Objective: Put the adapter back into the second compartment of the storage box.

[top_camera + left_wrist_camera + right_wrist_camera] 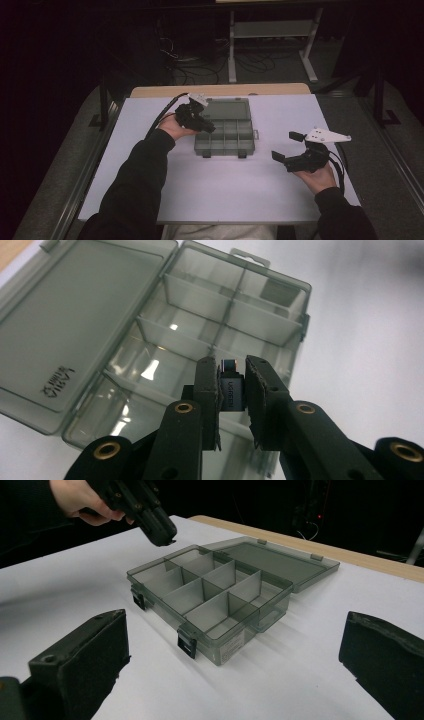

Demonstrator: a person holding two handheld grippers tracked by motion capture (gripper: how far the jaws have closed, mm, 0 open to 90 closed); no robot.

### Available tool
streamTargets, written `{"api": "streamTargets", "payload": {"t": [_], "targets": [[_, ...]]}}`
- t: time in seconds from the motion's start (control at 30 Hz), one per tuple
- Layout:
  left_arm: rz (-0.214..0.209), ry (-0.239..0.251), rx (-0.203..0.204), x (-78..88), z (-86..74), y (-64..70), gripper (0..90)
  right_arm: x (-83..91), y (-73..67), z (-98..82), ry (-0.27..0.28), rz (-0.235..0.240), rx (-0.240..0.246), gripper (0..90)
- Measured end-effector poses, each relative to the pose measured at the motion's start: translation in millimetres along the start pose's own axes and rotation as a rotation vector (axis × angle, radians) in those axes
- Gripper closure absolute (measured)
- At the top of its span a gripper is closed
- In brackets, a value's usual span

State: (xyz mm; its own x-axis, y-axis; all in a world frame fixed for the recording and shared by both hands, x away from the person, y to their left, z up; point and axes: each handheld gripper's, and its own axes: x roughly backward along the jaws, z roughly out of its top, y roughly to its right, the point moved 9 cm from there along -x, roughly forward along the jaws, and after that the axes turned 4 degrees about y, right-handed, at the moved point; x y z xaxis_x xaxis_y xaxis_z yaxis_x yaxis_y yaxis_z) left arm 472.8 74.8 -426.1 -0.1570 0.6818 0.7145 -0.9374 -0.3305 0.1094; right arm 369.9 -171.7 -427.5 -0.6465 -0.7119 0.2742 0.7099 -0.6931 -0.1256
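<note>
Overhead, white table top (225, 185), dark room, floor cables (200, 70)

**Left jaws clamping, right jaws gaping**

The person's left forearm is reaching forward in a dark sleeve, and the left hand (172, 127) is tilting the left gripper (209, 129) downward, its jaws pinching tight on a small adapter (231, 387). The right hand (316, 176) is lying nearer the person, palm turned up, cradling the right gripper (287, 145). Its jaws are standing wide apart with nothing between them, pointing across toward the left hand.
</note>
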Motion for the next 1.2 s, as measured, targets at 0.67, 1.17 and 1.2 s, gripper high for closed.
{"api": "streamTargets", "payload": {"t": [0.67, 1.17, 1.2], "targets": [[0.101, 0.099, 0.089, -23.7, 12.7, -31.1, 76.1, -0.5, 0.2, -1.1, -0.003, 0.004, 0.000, 0.0], [0.099, 0.025, 0.135, -48.5, -2.3, -36.8, 75.3, 2.6, 2.3, 1.3, 0.014, -0.003, -0.011, 0.0], [0.098, 0.026, 0.139, -48.0, -2.1, -37.0, 74.2, 2.8, 2.4, 1.3, 0.014, -0.004, -0.013, 0.0]]}}
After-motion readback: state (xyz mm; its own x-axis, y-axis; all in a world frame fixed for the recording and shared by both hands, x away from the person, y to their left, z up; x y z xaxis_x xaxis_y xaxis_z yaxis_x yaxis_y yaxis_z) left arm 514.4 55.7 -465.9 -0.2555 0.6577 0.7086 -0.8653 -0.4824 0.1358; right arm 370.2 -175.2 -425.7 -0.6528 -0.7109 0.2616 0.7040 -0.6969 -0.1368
